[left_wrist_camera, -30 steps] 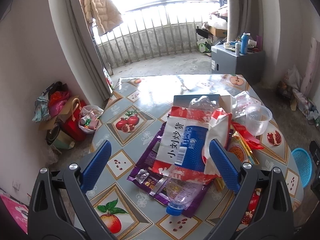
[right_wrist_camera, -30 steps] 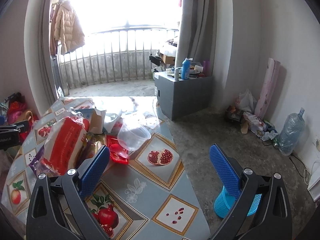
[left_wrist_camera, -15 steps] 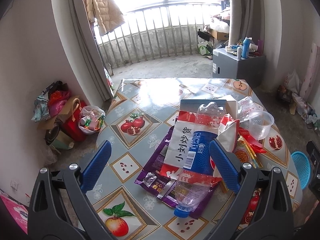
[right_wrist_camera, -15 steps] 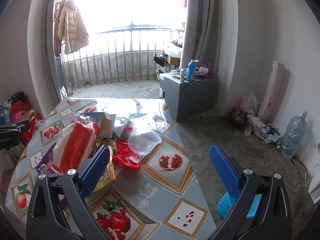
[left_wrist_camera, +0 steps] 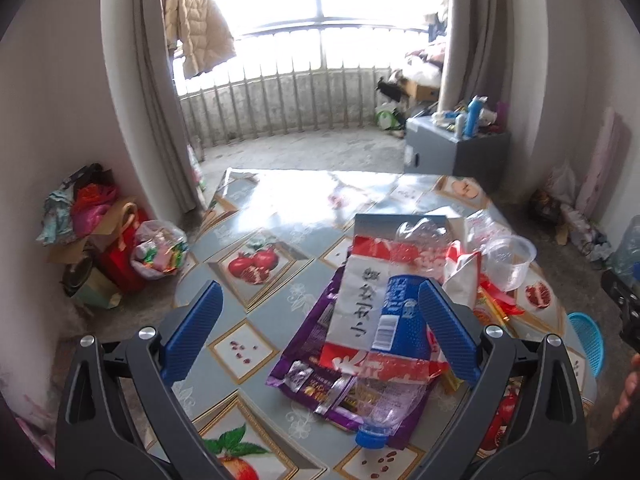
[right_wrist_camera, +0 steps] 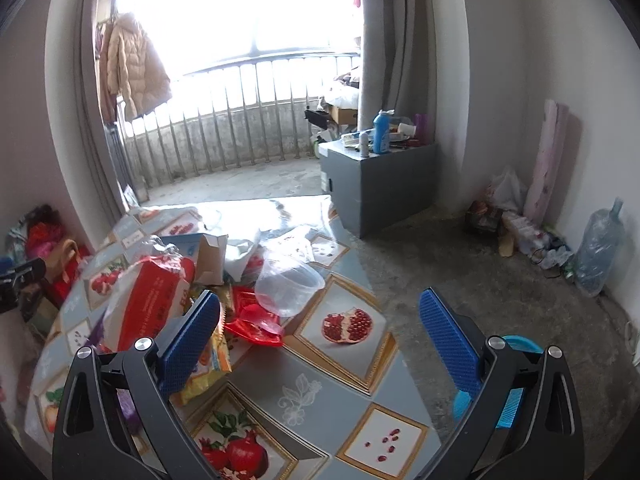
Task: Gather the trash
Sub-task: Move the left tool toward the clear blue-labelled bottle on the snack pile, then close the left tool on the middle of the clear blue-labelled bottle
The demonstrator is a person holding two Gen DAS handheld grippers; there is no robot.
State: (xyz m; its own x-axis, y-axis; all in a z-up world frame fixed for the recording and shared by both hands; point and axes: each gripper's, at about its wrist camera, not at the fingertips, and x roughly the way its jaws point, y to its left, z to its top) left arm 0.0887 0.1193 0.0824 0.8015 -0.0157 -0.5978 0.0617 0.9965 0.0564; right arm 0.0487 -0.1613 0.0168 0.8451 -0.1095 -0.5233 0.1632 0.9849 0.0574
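A heap of trash lies on the fruit-patterned table (left_wrist_camera: pixel 248 332): a red, white and blue snack bag (left_wrist_camera: pixel 384 312), a purple wrapper (left_wrist_camera: pixel 316 372), a crushed clear bottle with a blue cap (left_wrist_camera: pixel 370 436), a clear plastic cup (left_wrist_camera: pixel 510 260) and a red wrapper (right_wrist_camera: pixel 254 322). My left gripper (left_wrist_camera: pixel 320 332) is open and empty above the heap's near left side. My right gripper (right_wrist_camera: pixel 320 340) is open and empty above the table's right part, with the red bag (right_wrist_camera: pixel 148 304) and clear cup (right_wrist_camera: pixel 288 284) to its left. A blue basket (left_wrist_camera: pixel 586 338) stands on the floor right of the table.
A grey cabinet (right_wrist_camera: pixel 380 184) with bottles stands at the back right. Bags and clutter (left_wrist_camera: pixel 104 240) sit on the floor at the left wall. A large water jug (right_wrist_camera: pixel 598 248) and more litter lie at the right wall. Balcony railing is behind.
Both grippers have pulled back and risen a little, so the table and heap look farther away. Both stay open and empty. Nothing on the table has moved.
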